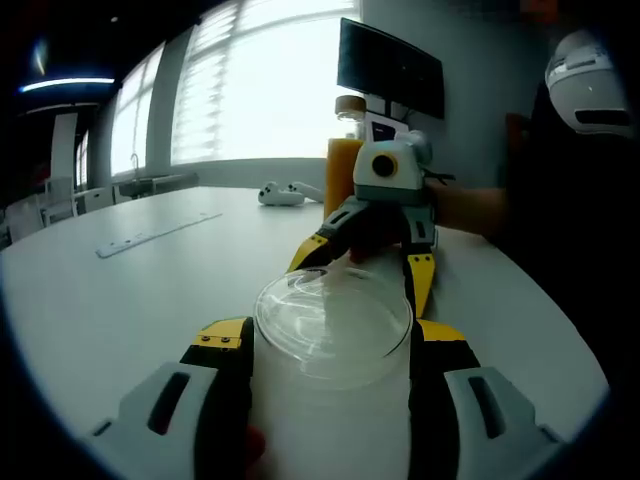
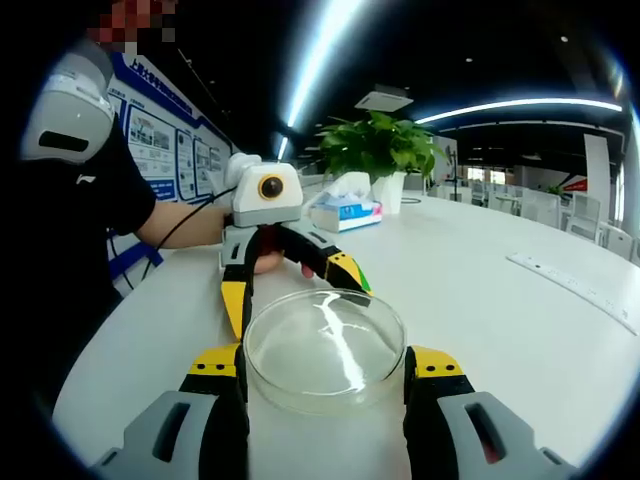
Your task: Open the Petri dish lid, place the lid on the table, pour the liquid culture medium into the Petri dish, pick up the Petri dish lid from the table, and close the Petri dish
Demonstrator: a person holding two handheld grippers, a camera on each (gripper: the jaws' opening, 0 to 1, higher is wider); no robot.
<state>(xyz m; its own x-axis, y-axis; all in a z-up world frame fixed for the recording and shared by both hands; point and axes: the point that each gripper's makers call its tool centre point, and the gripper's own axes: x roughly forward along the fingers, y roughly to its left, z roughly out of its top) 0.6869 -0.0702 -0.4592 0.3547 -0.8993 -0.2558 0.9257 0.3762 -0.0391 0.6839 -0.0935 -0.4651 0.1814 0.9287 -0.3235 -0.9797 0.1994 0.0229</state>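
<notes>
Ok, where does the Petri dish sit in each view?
Left gripper view: Petri dish low centre, between that view's own jaws, with the right claw just beyond it.
Right gripper view: Petri dish low centre, between that view's own jaws, with the left claw just beyond it.
Shared landmark: the white table under the dish.

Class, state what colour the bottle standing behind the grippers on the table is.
Orange with a pale cap, best seen in the left gripper view: bottle.
</notes>
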